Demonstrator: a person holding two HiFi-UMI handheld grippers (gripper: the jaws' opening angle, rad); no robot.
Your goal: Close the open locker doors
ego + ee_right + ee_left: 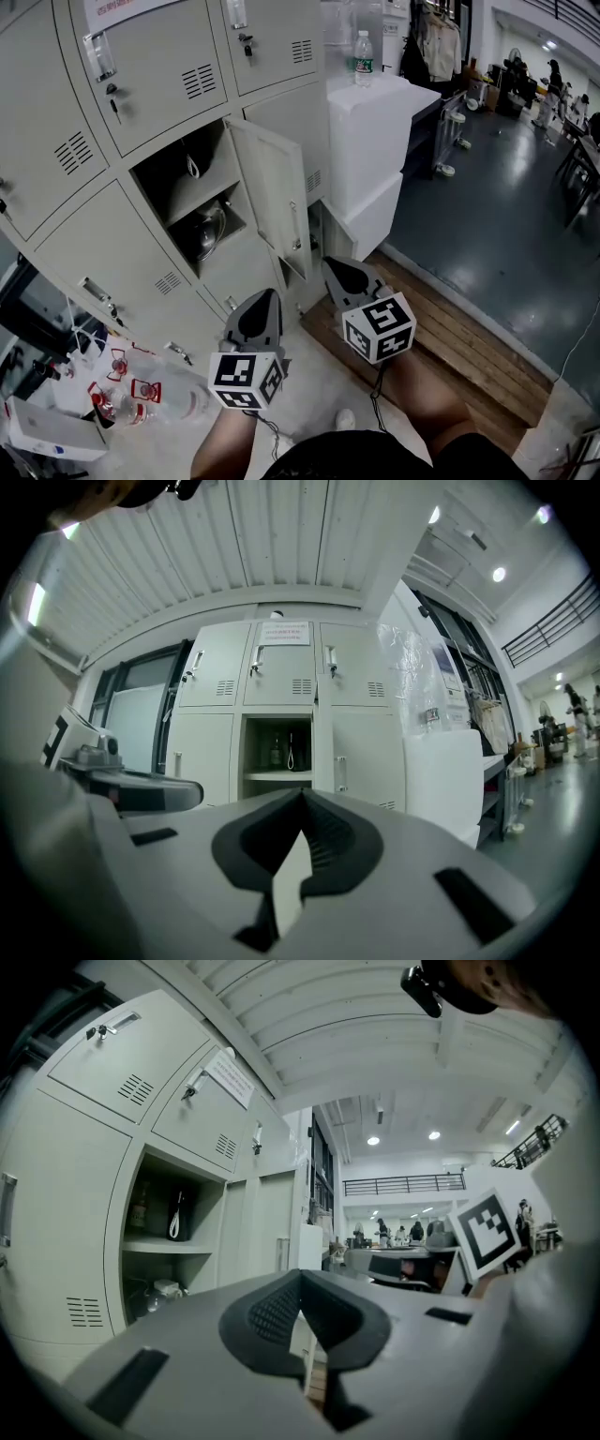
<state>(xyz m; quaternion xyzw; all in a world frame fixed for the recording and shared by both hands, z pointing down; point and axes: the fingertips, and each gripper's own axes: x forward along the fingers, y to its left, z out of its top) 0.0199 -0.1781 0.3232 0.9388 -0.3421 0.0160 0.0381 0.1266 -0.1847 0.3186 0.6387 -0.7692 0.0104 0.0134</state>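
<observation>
Left of the open locker door (277,192), its compartment (192,197) stands exposed, with dark items on the shelf. Below the door, the left gripper (265,300) points toward it, jaws pressed together on nothing. Near the door's bottom corner, the right gripper (333,267) is likewise closed and empty. Right of the door stands a white cabinet (375,141) with a water bottle (364,58) on top.
</observation>
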